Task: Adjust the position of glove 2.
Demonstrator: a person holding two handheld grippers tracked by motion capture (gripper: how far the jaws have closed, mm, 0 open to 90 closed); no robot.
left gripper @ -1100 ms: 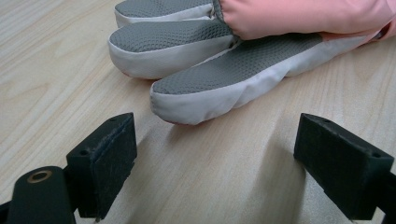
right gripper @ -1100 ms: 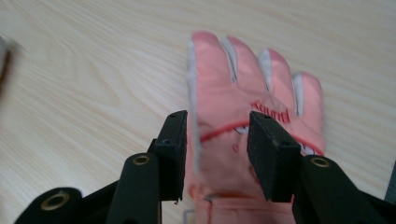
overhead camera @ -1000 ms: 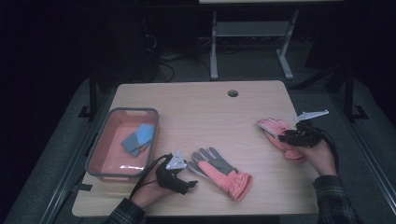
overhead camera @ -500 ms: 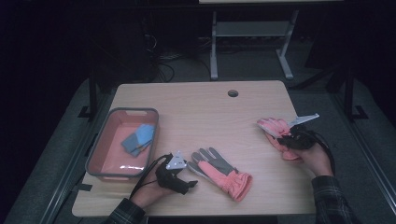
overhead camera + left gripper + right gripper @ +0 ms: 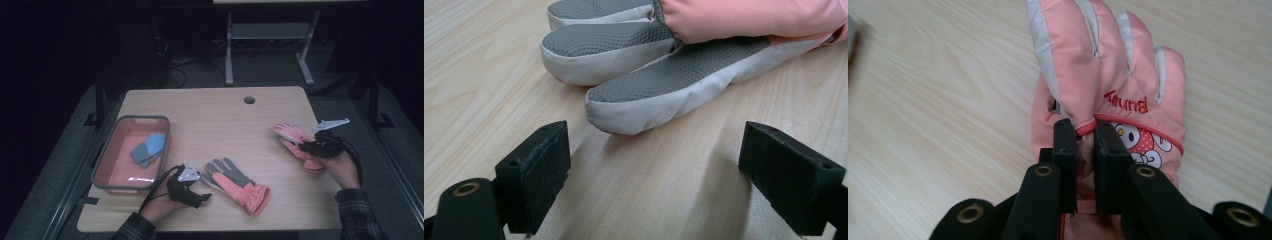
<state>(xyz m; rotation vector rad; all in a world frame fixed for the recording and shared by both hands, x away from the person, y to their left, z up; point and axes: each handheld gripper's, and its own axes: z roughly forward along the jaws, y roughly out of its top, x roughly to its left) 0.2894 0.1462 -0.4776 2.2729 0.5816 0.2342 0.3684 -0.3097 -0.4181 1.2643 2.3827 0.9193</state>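
Pink glove at the tabletop's right was pinched by the right gripper; the left gripper, fingers spread, faced the grey-palmed glove, best gripped squarely.

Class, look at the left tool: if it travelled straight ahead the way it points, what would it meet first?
Most likely the nearest grey fingertip of the glove, lying just ahead between the open left tool and its jaws.
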